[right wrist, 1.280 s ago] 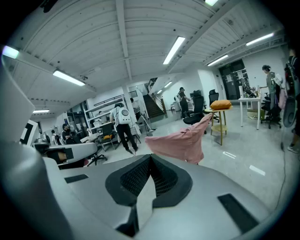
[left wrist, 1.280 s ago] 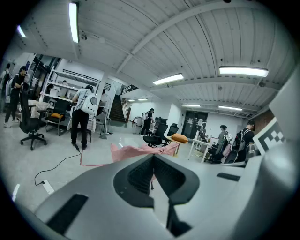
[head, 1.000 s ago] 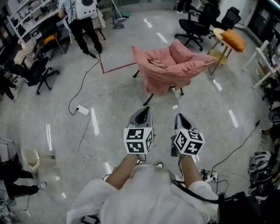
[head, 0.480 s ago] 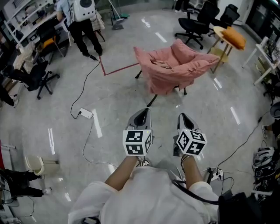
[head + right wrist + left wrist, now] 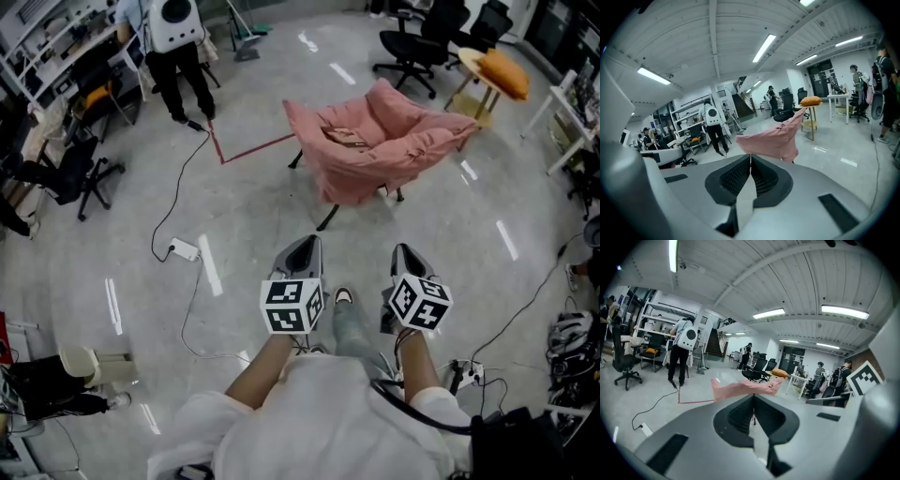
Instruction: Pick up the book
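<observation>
Hovering above open floor, left gripper and right gripper, fingers together, empty; book perhaps on chair.

Head view looks steeply down, left gripper and right gripper close at lower centre. Each gripper view faces nearly level along its jaws; all three share the pink-draped chair.

Two grippers, one pink chair, one book.
</observation>
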{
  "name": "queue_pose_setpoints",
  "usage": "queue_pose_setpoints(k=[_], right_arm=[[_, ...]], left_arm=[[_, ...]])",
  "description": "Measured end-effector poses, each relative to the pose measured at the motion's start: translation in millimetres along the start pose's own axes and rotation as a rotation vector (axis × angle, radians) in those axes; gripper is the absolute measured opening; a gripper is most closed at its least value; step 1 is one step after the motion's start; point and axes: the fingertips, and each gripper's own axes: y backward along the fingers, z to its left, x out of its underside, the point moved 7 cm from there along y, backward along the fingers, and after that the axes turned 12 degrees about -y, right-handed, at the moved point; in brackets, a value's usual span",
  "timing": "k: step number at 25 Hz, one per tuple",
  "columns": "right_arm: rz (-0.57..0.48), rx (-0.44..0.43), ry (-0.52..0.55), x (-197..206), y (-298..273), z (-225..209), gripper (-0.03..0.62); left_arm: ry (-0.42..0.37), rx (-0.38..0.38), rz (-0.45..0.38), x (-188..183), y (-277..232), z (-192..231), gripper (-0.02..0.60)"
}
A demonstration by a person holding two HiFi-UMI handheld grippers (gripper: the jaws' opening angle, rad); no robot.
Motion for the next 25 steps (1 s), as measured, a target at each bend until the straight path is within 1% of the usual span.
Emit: queue_pose_setpoints(k=[8,13,17,23,25], right_arm=[[0.000,-0.097,0.002,-56,-84,13,0.031],[0.030,-0.137,0.028,-91,-137,16,0.031],[0.053,-0.167,0.043,-116,-174,14,0.031],[0.110,-0.156,0.081,-141,-220,1,0.031],[0.113,-0.153,0.082,-152,-233,-6,0.031]], left_arm=[[-0.075,-0.035,-0.006,-42,-77,30,0.009],[-0.065,-0.063,0.002,-63,-122,48,0.009],[-0.052,-0.069,0.016,-72,-161,55,0.009],[-0.048,-0.071,0.024,-85,-209,63,0.009],[-0.048,-0.072,0.024,-89,-225,64,0.009]])
